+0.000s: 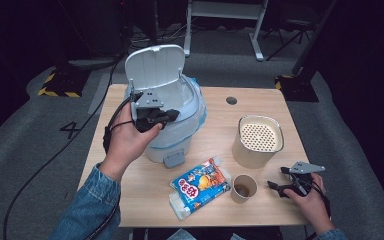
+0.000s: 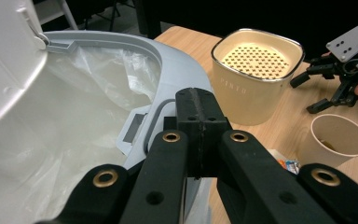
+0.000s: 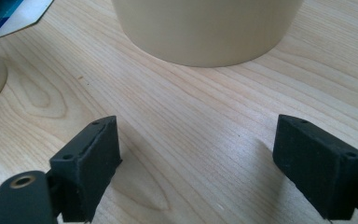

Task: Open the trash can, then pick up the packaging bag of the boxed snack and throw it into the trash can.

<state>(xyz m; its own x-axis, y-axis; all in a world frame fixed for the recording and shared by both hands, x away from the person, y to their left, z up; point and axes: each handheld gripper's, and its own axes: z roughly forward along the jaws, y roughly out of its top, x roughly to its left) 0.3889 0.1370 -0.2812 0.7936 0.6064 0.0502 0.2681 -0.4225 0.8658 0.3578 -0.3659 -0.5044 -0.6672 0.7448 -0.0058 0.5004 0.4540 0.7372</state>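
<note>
A pale grey pedal bin (image 1: 182,125) stands at the table's back left, its lid (image 1: 155,65) raised and a clear liner (image 2: 98,79) inside. A hand holds my left gripper (image 1: 172,116) over the bin's front rim (image 2: 177,65); its jaws (image 2: 196,100) are shut with nothing between them. At the front right corner my right gripper (image 1: 275,187) rests low over the wood, open and empty (image 3: 205,158), and it also shows far off in the left gripper view (image 2: 310,93). A colourful snack packet (image 1: 200,186) lies at the front centre.
A cream container (image 1: 258,141) with a perforated top stands right of the bin, just ahead of the right gripper's jaws (image 3: 205,28). A paper cup (image 1: 243,188) with brown dregs sits between the packet and the right gripper. The bin's pedal (image 1: 174,159) faces the front. The table (image 1: 260,212) has a cable hole (image 1: 231,100).
</note>
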